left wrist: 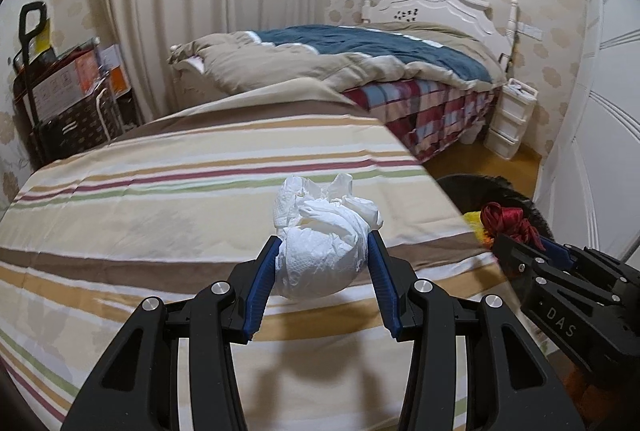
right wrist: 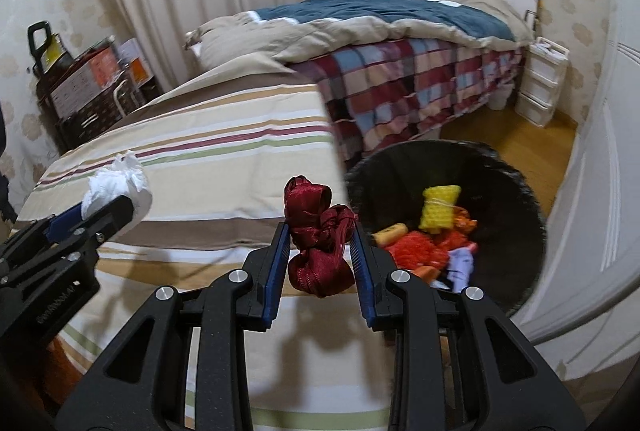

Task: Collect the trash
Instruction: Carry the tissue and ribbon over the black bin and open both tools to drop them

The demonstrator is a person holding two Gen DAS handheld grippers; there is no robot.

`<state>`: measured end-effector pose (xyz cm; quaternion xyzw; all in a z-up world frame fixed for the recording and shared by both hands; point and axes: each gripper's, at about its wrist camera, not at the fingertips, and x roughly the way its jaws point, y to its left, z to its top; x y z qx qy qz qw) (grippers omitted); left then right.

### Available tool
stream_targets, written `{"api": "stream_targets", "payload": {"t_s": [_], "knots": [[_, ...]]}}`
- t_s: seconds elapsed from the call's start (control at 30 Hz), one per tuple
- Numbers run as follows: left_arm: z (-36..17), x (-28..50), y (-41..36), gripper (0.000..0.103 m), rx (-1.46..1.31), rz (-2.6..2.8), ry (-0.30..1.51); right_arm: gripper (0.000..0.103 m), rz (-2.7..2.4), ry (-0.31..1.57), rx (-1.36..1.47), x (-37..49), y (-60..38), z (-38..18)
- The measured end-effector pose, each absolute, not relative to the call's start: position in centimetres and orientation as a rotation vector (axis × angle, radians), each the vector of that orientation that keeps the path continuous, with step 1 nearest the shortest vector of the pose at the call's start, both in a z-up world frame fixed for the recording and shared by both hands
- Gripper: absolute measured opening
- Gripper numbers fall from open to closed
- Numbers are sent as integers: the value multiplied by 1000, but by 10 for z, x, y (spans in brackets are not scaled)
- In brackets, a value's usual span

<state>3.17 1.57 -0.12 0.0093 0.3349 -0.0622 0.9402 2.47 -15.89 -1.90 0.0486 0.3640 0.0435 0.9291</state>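
Your left gripper (left wrist: 322, 251) has its jaws clamped on the white tissue wad (left wrist: 324, 235); your right gripper (right wrist: 320, 243) pinches the red ribbon (right wrist: 320, 243) (both above the striped bed (left wrist: 160, 215)), beside the black bin (right wrist: 512, 191).

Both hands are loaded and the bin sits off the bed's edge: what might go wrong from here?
The red ribbon hangs loosely below the right gripper fingers and may snag or slip before reaching the black bin. The left gripper holds the crumpled tissue farther from the bin, so it could drop onto the striped bedspread.
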Motion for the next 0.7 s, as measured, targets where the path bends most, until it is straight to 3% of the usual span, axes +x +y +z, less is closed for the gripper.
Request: {"api": "stream_targets", "payload": {"t_s": [0.7], "knots": [[-2,66,-77,46,77,-266,666,30,-88,720,176,48,-256,-26]]}}
